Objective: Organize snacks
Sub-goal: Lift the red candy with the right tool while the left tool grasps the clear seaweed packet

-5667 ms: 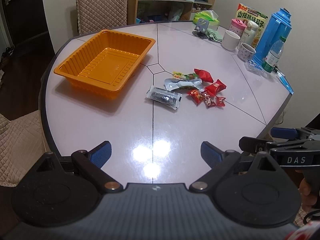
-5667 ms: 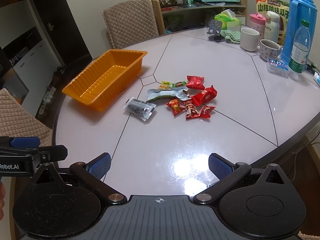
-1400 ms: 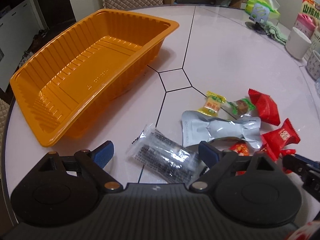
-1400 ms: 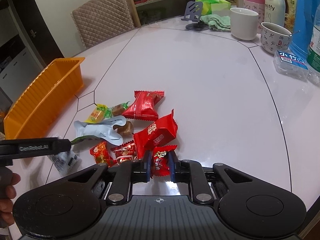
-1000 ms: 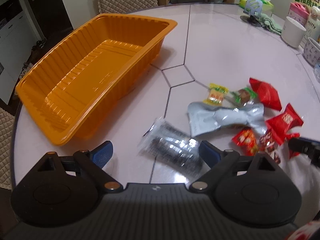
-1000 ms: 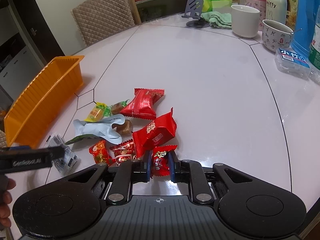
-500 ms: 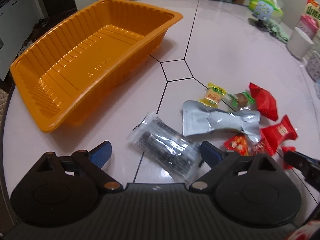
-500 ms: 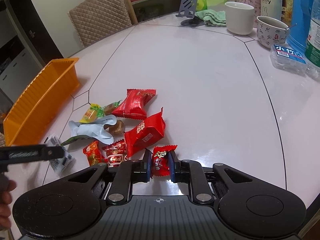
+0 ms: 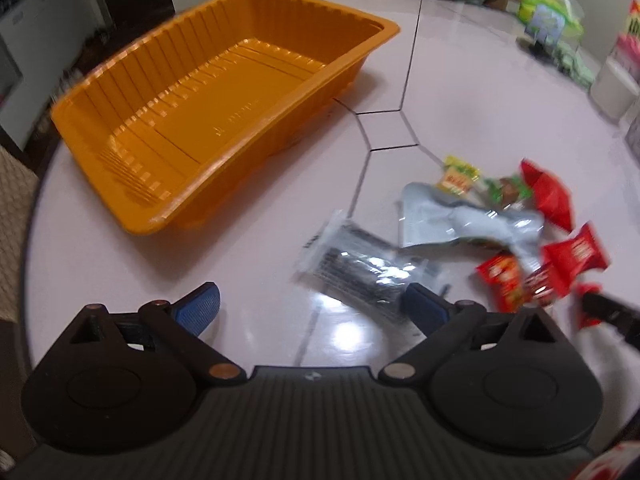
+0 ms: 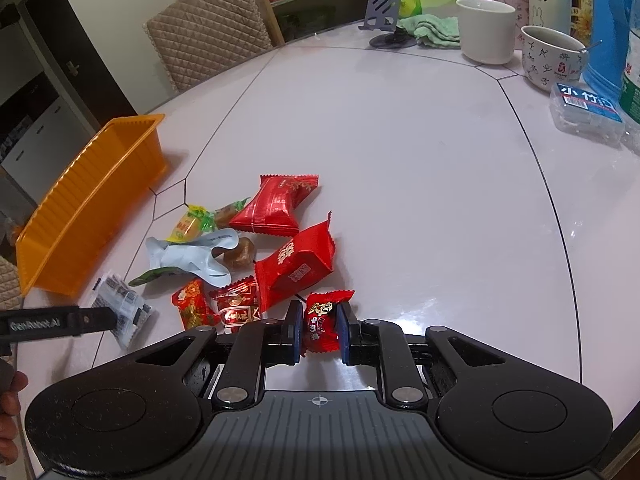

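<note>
Right tool (image 10: 318, 330) pinching a small red candy (image 10: 322, 322) between its pads, same grip as a second ago, candy at the near edge of the snack pile (image 10: 256, 240). Left tool (image 9: 312, 308) spread wide and a touch wider than a second ago, nothing between the pads; clear packet (image 9: 360, 268) lies on the tabletop (image 9: 460, 92) just ahead, against the right finger (image 9: 426, 306). Its view has rolled slightly since half a second ago and is blurred. Orange tray (image 9: 224, 96) ahead-left of the left tool, empty as before. Silver pouch (image 9: 460, 220) and red packs beyond the packet, unmoved
</note>
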`<state>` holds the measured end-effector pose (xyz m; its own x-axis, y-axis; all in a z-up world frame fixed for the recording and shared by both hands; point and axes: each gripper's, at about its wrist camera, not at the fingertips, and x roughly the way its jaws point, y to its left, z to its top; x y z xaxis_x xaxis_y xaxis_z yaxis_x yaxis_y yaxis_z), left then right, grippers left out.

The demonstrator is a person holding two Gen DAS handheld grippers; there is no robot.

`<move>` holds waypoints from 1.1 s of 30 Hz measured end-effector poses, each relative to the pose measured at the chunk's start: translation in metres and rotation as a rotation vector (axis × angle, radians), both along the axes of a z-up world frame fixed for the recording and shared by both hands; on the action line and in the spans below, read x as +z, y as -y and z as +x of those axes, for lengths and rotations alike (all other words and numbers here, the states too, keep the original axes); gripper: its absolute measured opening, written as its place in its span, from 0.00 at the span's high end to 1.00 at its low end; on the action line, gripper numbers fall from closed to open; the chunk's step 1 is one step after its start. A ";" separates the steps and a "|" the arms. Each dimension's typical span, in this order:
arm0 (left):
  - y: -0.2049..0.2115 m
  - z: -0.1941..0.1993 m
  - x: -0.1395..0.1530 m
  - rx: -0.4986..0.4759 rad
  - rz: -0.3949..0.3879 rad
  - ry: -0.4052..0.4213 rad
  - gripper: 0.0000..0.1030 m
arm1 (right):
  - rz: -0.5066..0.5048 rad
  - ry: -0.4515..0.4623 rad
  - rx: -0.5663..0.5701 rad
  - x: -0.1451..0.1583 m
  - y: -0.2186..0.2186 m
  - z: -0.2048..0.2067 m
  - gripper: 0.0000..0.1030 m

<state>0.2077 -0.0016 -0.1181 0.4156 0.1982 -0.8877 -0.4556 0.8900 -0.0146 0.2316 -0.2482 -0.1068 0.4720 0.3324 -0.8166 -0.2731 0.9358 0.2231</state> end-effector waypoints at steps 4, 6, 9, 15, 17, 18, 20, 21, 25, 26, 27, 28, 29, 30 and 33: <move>0.004 0.016 -0.004 0.045 -0.066 -0.006 0.04 | 0.002 -0.001 -0.004 0.000 0.005 0.002 0.82; 0.006 0.025 -0.008 0.068 -0.060 -0.008 0.04 | 0.003 -0.001 -0.006 0.000 0.007 0.003 0.82; 0.009 0.035 -0.012 0.064 -0.025 -0.014 0.02 | 0.001 -0.003 -0.007 0.000 0.010 0.003 0.82; 0.011 0.027 -0.009 -0.019 0.042 -0.007 0.02 | 0.007 -0.008 0.000 0.000 0.012 0.006 0.82; 0.007 0.019 -0.008 -0.025 0.032 -0.008 0.02 | 0.006 -0.006 0.002 0.000 0.011 0.007 0.82; 0.005 0.014 -0.006 -0.032 0.039 -0.011 0.03 | 0.007 -0.006 0.003 0.000 0.012 0.007 0.82; 0.003 0.005 -0.004 -0.040 0.073 -0.024 0.03 | 0.008 -0.008 0.001 0.000 0.012 0.007 0.82; 0.000 0.001 -0.003 -0.033 0.076 -0.031 0.05 | 0.008 -0.010 0.000 0.000 0.012 0.006 0.82; -0.007 -0.010 0.004 -0.032 0.018 0.032 0.11 | 0.003 -0.009 -0.005 0.000 0.011 0.004 0.82; -0.002 -0.010 0.006 -0.093 0.038 0.052 0.11 | 0.004 -0.012 -0.010 0.001 0.011 0.003 0.82; 0.004 -0.007 0.007 -0.175 0.074 0.052 0.11 | 0.007 -0.012 -0.017 0.002 0.012 0.003 0.82; 0.011 -0.005 0.008 -0.255 0.122 0.049 0.11 | 0.008 -0.010 -0.024 0.003 0.013 0.001 0.82; 0.016 -0.005 0.008 -0.331 0.168 0.053 0.11 | 0.006 -0.007 -0.030 0.004 0.014 0.000 0.82; 0.019 -0.004 0.008 -0.407 0.197 0.058 0.11 | 0.005 -0.002 -0.039 0.006 0.015 -0.002 0.82; 0.024 -0.004 0.004 -0.592 0.250 0.064 0.10 | 0.005 -0.001 -0.082 0.009 0.021 -0.007 0.82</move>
<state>0.2042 -0.0255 -0.1141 0.5684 0.1167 -0.8144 0.1088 0.9705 0.2150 0.2242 -0.2693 -0.0983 0.4966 0.2970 -0.8156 -0.1955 0.9538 0.2283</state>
